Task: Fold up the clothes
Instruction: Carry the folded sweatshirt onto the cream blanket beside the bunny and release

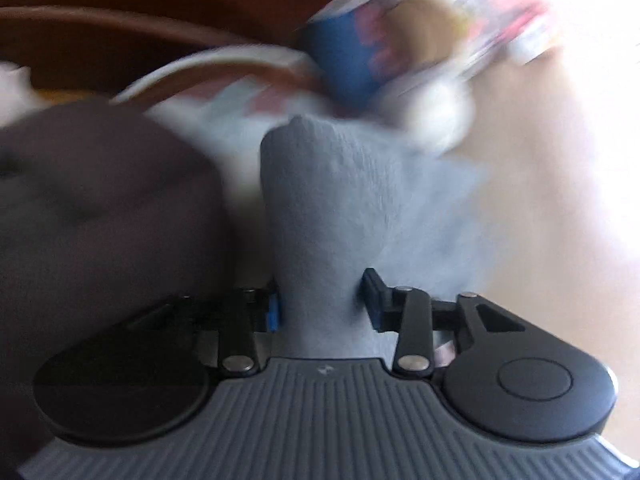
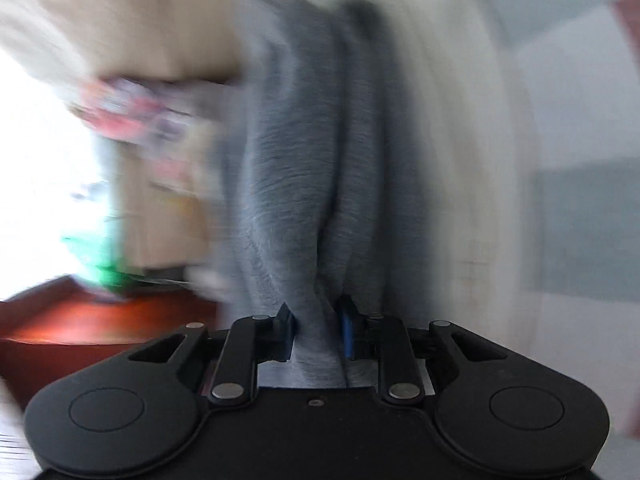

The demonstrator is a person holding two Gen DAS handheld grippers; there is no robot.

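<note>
A grey knit garment (image 1: 328, 208) is bunched between the jaws of my left gripper (image 1: 322, 304), which is shut on it; the cloth stands up in a thick fold ahead of the fingers. In the right wrist view the same grey garment (image 2: 292, 168) hangs in long folds from my right gripper (image 2: 316, 330), which is also shut on it. Both views are heavily motion-blurred. Where the two grippers stand relative to each other cannot be told.
A dark brown rounded mass (image 1: 100, 208) fills the left of the left wrist view. A blue object (image 1: 344, 64) and blurred colourful clutter (image 1: 492, 20) lie beyond. The right wrist view shows a reddish wooden surface (image 2: 100, 328), colourful clutter (image 2: 136, 116) and pale walls (image 2: 560, 100).
</note>
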